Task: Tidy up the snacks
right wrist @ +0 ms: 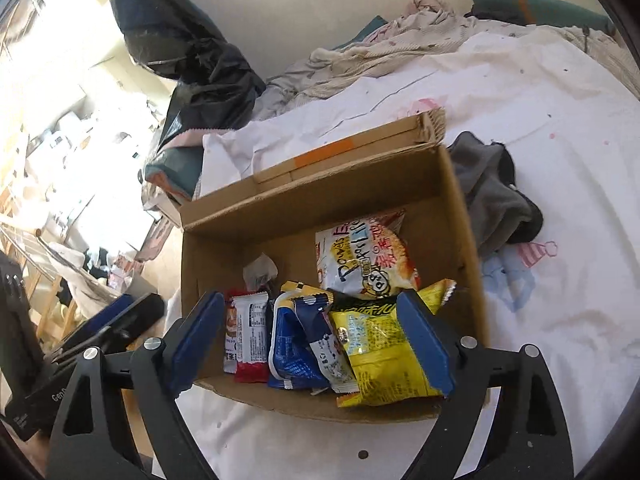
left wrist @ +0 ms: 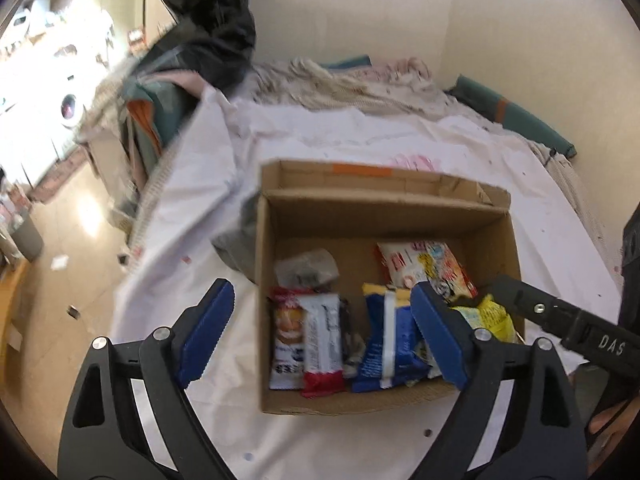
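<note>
An open cardboard box (left wrist: 384, 216) with an orange strip of tape (left wrist: 362, 169) on its far flap is shown resting on a white sheet (left wrist: 200, 216) spread over a bed. Six snack packets are counted on its floor, five of them crowded along the near wall. From left to right in the right wrist view are seen a red-and-white bar wrapper (right wrist: 250, 340), two blue-and-white packets (right wrist: 290, 344) leaning together, and a yellow packet (right wrist: 384, 348). Behind them lie a white-and-orange packet (right wrist: 364, 258) with handwritten-style lettering, of which "Apple" can be made out, and a small crumpled clear wrapper (right wrist: 260, 270). Fine print on the bar wrapper is too small to be read. A grey cloth (right wrist: 492, 196) is bunched against the outside of the box. The left claw (left wrist: 320, 336) and the right claw (right wrist: 310, 344) are both held spread wide above the near edge of the box, with nothing gripped. The letters "DAS" are visible on the right claw's body in the left wrist view.
</note>
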### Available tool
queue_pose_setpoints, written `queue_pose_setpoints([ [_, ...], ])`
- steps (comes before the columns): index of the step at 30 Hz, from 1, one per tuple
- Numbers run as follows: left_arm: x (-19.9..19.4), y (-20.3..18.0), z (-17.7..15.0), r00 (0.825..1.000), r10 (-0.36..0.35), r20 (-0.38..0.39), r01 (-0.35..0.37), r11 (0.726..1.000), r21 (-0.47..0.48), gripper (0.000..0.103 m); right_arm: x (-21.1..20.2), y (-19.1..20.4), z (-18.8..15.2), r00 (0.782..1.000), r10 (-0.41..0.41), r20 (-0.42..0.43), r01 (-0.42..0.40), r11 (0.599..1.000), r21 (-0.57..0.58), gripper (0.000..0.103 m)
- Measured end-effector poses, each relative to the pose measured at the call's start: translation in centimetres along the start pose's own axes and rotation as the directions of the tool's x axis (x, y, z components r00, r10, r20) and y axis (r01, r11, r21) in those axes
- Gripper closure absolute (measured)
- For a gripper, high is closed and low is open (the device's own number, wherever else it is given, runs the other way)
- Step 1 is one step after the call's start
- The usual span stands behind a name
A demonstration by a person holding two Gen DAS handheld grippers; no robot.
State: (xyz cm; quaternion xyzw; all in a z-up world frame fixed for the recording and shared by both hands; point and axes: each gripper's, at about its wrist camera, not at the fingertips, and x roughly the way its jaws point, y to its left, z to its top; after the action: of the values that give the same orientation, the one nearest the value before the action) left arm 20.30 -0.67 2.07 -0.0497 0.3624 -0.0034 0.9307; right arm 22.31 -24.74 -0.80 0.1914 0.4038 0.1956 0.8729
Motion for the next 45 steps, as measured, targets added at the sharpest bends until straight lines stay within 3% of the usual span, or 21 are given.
queue_pose_setpoints([
  [4,-1.9,0.8,0.0,0.999,0.009,0.037,-0.008,1.0,-0.019,0.015,-1.8,0.2,-0.5,1.0,-0.009,0.02,0.009,1.0,-0.003,0.009],
  [10,-4.6,1.2,-1.7,0.993,0.08,0.086,-0.078,0.996,-0.034,0.015,-4.8,0.9,-1.8,0.998,-0.039,0.046,0.041,0.998,-0.045,0.0],
  [17,-6.4,0.8,-4.0,0.997,0.072,0.042,-0.072,0.997,0.004,0.013,-7.8,1.2,-4.3,0.993,-0.088,0.078,0.095,0.991,-0.094,0.0],
  [21,-7.4,0.7,-5.4,0.999,0.052,0.011,-0.052,0.999,0.001,0.0,-8.9,1.6,-5.8,0.987,-0.122,0.103,0.134,0.984,-0.116,0.0],
  [30,-8.8,0.3,-7.9,0.998,0.055,-0.022,-0.055,0.998,0.019,0.0,-9.6,2.7,-8.6,0.975,-0.179,0.131,0.198,0.968,-0.154,0.0],
  [45,-8.4,1.0,-8.3,0.998,0.061,-0.015,-0.062,0.997,-0.036,0.0,-8.0,3.7,-9.1,0.961,-0.236,0.143,0.262,0.942,-0.208,0.0],
])
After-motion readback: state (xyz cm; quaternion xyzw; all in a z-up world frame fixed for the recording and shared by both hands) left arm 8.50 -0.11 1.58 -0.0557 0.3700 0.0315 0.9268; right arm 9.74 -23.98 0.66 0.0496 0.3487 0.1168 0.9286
